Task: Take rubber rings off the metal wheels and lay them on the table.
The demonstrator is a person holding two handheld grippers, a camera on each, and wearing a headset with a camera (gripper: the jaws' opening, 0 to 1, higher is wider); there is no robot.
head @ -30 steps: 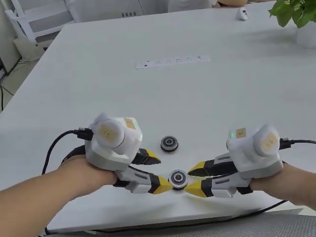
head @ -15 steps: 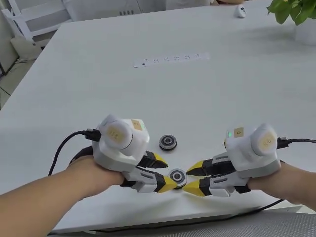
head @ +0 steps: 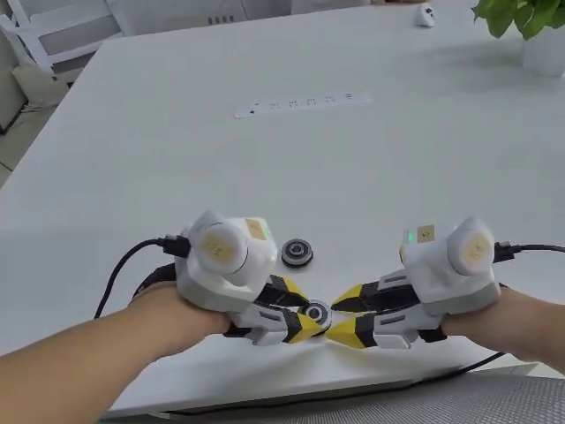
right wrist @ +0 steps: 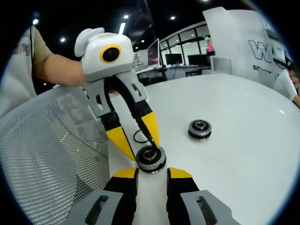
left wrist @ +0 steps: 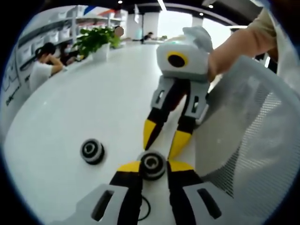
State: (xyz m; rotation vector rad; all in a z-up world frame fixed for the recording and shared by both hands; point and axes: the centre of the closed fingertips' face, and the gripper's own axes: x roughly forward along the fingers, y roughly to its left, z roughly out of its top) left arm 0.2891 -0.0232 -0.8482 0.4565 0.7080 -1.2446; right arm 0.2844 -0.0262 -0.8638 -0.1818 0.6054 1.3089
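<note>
A metal wheel with a black rubber ring (head: 315, 312) lies near the table's front edge, also visible as wheel (left wrist: 151, 164) and wheel (right wrist: 151, 158). My left gripper (head: 305, 312) (left wrist: 153, 166) has its yellow tips pressed against both sides of this wheel. My right gripper (head: 339, 318) (right wrist: 152, 173) faces it from the other side, open, with its tips just short of the wheel. A second ringed wheel (head: 297, 253) (left wrist: 92, 151) (right wrist: 199, 129) lies flat a little farther back. A thin black loop (right wrist: 138, 136), seemingly a loose rubber ring, lies under the left gripper.
A white power strip (head: 302, 103) lies across the middle of the white table (head: 397, 177). A potted plant (head: 521, 22) stands at the far right corner. A mesh chair back (right wrist: 51, 154) is close to the front edge. People sit in the background.
My left gripper has pushed forward to the near wheel and its jaws have narrowed onto it. The right gripper has stayed almost still. The head camera has tilted a little.
</note>
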